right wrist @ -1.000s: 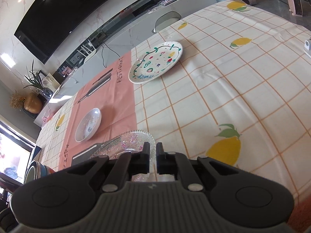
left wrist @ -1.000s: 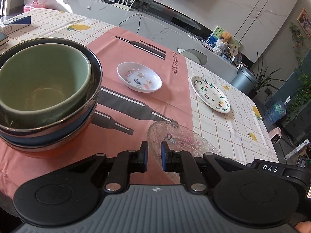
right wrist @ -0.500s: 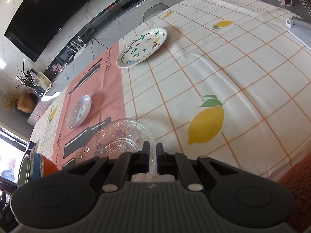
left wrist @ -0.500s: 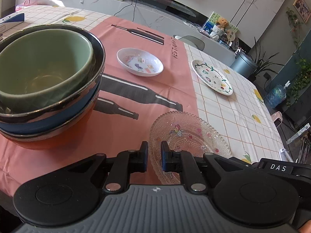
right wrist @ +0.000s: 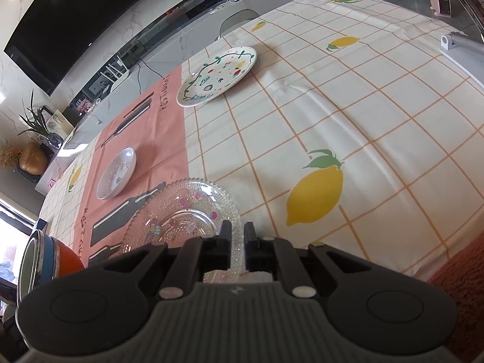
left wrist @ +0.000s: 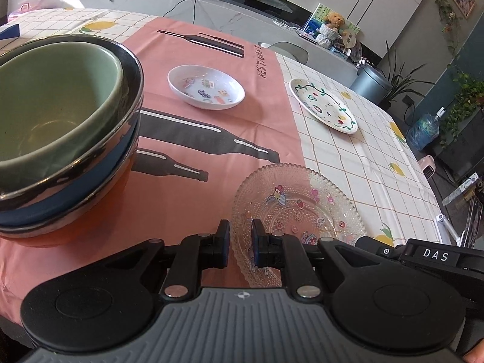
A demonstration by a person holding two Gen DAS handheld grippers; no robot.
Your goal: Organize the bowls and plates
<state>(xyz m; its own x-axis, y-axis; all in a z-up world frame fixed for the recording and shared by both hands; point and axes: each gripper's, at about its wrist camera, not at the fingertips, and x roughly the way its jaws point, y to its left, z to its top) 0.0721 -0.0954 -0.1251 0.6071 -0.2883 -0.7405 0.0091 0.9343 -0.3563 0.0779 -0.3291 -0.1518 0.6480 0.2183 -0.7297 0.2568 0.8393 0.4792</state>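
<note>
**Glass plate pinched at its rim**

The clear beaded glass plate (right wrist: 181,211) lies near the table's front edge, straddling the pink runner (left wrist: 193,115) and the lemon-checked cloth (right wrist: 332,115). Its near rim sits between the jaws of the right gripper (right wrist: 237,242), which are clamped on it. The left gripper (left wrist: 240,242) has its jaws narrowly apart, holding nothing, at the plate's left rim. Stacked bowls (left wrist: 60,127) stand left; a white dish (left wrist: 205,86) and a painted plate (left wrist: 323,106) lie farther off.

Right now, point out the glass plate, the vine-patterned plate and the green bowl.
glass plate (left wrist: 298,208), left wrist view, beaded centre.
vine-patterned plate (right wrist: 216,75), right wrist view, painted face.
green bowl (left wrist: 51,103), left wrist view, inner wall.
</note>
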